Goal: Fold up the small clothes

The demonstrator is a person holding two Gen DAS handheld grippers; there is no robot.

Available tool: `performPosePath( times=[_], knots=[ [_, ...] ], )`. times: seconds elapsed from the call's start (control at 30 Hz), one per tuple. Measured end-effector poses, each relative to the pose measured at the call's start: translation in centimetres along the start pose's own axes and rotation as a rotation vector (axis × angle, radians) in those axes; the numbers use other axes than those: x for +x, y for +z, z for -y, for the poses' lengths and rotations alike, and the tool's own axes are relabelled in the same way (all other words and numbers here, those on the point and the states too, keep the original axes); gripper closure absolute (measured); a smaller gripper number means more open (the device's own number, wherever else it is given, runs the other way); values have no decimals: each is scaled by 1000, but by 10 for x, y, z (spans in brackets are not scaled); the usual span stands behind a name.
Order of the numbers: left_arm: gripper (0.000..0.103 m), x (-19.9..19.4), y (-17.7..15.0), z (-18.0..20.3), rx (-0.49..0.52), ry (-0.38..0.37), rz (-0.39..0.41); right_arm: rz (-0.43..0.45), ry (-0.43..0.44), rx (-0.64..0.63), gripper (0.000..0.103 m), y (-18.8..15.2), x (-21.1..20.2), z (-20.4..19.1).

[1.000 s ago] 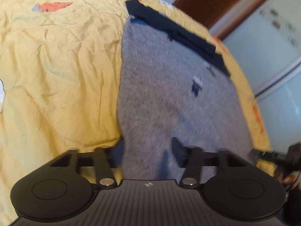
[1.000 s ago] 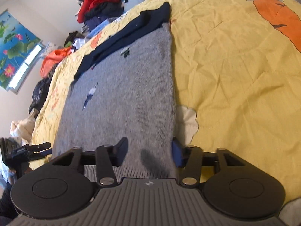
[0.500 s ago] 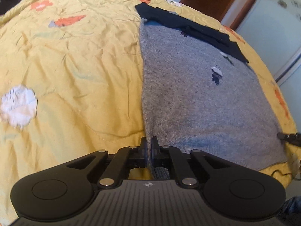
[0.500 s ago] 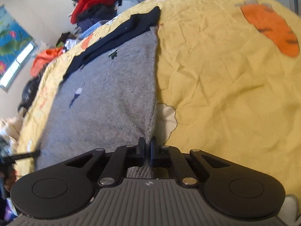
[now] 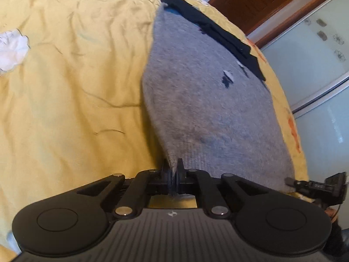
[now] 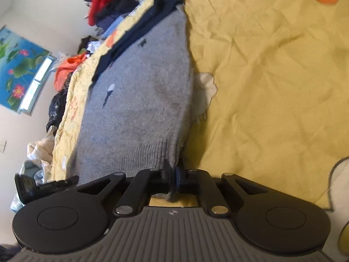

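Note:
A grey knitted garment [image 5: 207, 109] with small dark motifs and a navy band [image 5: 209, 28] at its far end lies on a yellow bedspread [image 5: 72, 83]. My left gripper [image 5: 173, 170] is shut on its near left corner, which rises off the bed. In the right wrist view the same grey garment [image 6: 141, 100] stretches away, and my right gripper [image 6: 173, 171] is shut on its ribbed near right corner. The other gripper shows at the edge of each view: right gripper [image 5: 316, 185], left gripper [image 6: 43, 185].
The bedspread [image 6: 272, 76] carries orange carrot and white patches. A heap of clothes [image 6: 109, 6] lies past the bed's far end, more clothes [image 6: 67, 74] along its left side. A wooden door [image 5: 272, 0] and pale wardrobe panels [image 5: 316, 69] stand to the right.
Both grippers went from open around the garment's near corners to shut on them. The pinched corners have lifted, so the grey fabric now tents up towards the jaws.

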State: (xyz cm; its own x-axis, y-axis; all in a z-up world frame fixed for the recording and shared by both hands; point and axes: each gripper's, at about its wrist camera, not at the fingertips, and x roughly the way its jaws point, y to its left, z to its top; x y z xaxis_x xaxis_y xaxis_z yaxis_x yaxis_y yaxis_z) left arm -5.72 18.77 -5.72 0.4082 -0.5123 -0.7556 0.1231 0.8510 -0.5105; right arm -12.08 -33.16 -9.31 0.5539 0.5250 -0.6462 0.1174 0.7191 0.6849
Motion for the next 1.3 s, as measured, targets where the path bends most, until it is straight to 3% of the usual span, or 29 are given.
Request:
performPosePath(
  times=[0.07, 0.27, 0.33, 0.4, 0.47, 0.53, 0.57, 0.6, 0.63, 0.7, 0.77, 0.87, 0.97, 1.0, 1.07, 1.2, 1.3],
  knots=[
    [99, -10, 1, 3, 68, 66, 10, 41, -31, -32, 92, 0, -14, -1],
    [96, -14, -5, 8, 137, 100, 8, 44, -95, -84, 93, -6, -18, 5],
    [96, -30, -5, 5, 136, 100, 18, 54, -96, -34, 72, -2, -22, 5],
    [94, -54, 0, 5, 142, 185, 95, 136, -92, 20, 56, 3, -37, 5],
    [90, -68, 14, 20, 193, 289, 213, 223, -133, -27, 49, 14, -47, -7],
    [78, -60, 29, 52, 291, 376, 337, 278, -206, -166, 48, 30, -37, -37],
    [59, -49, 33, 70, 339, 395, 384, 296, -230, -245, 47, 38, -26, -54],
    [33, -33, 38, 88, 386, 393, 416, 307, -250, -317, 43, 46, -10, -71],
    [24, -14, 41, 105, 420, 382, 437, 313, -254, -377, 41, 54, 8, -86],
    [22, 31, 51, 130, 484, 369, 434, 311, -230, -466, 41, 71, 47, -110],
    [22, 78, 64, 145, 530, 409, 404, 294, -260, -518, 41, 89, 87, -129],
    [23, 134, 78, 140, 486, 536, 309, 301, -391, -580, 38, 108, 135, -145],
    [21, 140, 74, 124, 424, 497, 370, 276, -558, -527, 35, 115, 171, -131],
    [21, 140, 71, 123, 424, 497, 379, 324, -562, -518, 20, 109, 172, -124],
    [20, 138, 70, 123, 425, 500, 384, 369, -587, -470, 3, 94, 169, -111],
    [20, 133, 76, 113, 371, 446, 369, 347, -571, -483, 1, 60, 145, -105],
    [20, 133, 75, 116, 380, 454, 368, 340, -555, -497, 1, 36, 125, -99]
  ],
)
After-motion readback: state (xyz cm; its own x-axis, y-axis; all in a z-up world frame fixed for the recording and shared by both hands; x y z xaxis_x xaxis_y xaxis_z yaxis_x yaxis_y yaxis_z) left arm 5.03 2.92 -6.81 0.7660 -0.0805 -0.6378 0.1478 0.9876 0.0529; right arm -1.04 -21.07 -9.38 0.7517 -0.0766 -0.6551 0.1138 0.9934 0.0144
